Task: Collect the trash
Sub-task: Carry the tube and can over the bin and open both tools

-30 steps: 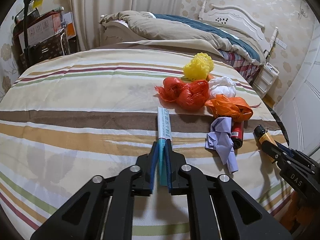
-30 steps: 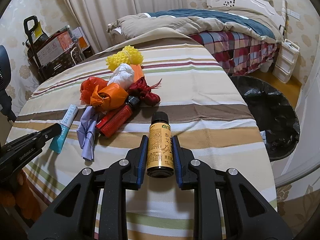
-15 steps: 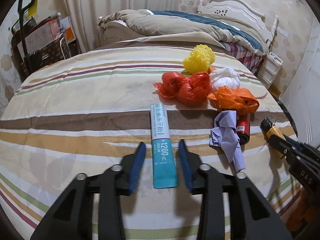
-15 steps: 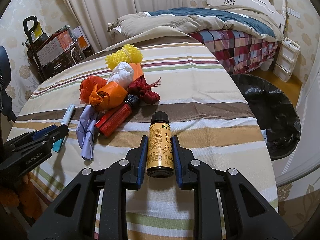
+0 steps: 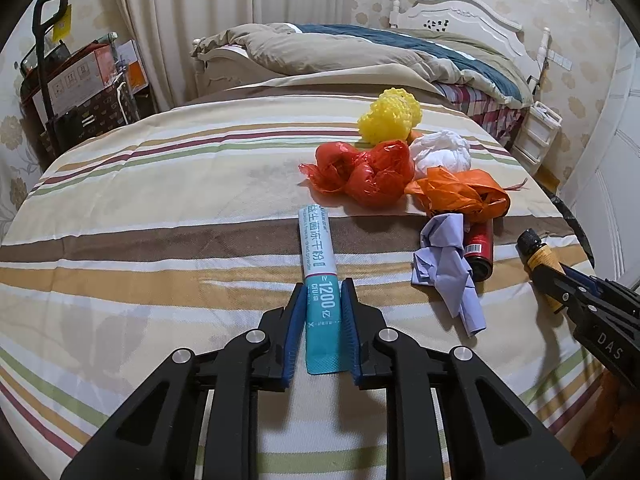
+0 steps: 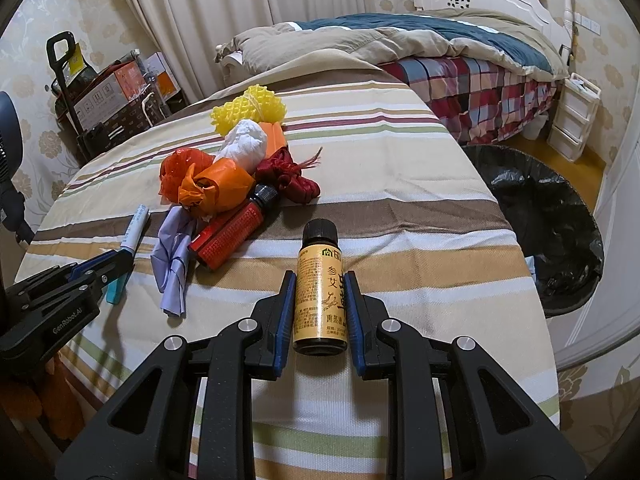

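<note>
Right now I'm looking over the striped table (image 6: 400, 168), with the black-lined bin (image 6: 552, 216) sitting off its right edge. Trash is lying piled toward the far middle. My right gripper (image 6: 320, 300) is clamping the amber bottle (image 6: 319, 292); my left gripper (image 5: 322, 316) is pinching the teal sachet (image 5: 320, 280), near the front edge.

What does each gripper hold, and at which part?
Left gripper: the teal sachet, closing on its lower end. Right gripper: the yellow bottle, by its body below the cap.
</note>
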The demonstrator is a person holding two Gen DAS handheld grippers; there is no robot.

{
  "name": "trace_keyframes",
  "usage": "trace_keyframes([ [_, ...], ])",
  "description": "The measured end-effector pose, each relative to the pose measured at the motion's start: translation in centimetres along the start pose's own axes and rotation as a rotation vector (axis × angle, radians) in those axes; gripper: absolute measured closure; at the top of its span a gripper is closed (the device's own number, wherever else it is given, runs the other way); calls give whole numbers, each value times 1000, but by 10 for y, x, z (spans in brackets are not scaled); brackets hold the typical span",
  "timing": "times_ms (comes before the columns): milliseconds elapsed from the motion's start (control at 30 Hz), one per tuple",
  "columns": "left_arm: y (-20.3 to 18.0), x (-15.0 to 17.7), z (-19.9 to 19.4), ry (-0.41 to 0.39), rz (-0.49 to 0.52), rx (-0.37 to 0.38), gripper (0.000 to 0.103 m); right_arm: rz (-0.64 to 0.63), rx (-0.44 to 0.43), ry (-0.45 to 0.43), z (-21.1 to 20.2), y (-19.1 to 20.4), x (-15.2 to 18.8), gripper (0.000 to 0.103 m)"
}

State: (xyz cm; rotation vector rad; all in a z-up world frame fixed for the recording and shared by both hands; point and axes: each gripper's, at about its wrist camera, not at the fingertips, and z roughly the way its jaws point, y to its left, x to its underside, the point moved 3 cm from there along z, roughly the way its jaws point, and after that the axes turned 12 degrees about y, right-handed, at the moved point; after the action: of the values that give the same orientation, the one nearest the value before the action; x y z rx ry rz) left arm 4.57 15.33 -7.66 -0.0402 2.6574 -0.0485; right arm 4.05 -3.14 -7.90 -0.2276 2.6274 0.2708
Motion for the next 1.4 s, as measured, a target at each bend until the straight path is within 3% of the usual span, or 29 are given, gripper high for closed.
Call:
trace_keyframes([
  [400,1,2,-10,-34,-16,19,84,4,-5,-13,-1,0,0,80],
  [667,-23,-4,-36,-105,13,76,84,19,-10,-49,-17,-6,2,80],
  [867,-64,-22,-48,-156,79,138,84,63,37,-107,-39,-35,-9,80],
  [1100,-128,-48,-39,-182,179,179,84,154,119,-155,-52,-99,-26,80],
  [1400,-213,-82,2,-138,274,231,84,222,182,-148,-35,-173,-46,80],
])
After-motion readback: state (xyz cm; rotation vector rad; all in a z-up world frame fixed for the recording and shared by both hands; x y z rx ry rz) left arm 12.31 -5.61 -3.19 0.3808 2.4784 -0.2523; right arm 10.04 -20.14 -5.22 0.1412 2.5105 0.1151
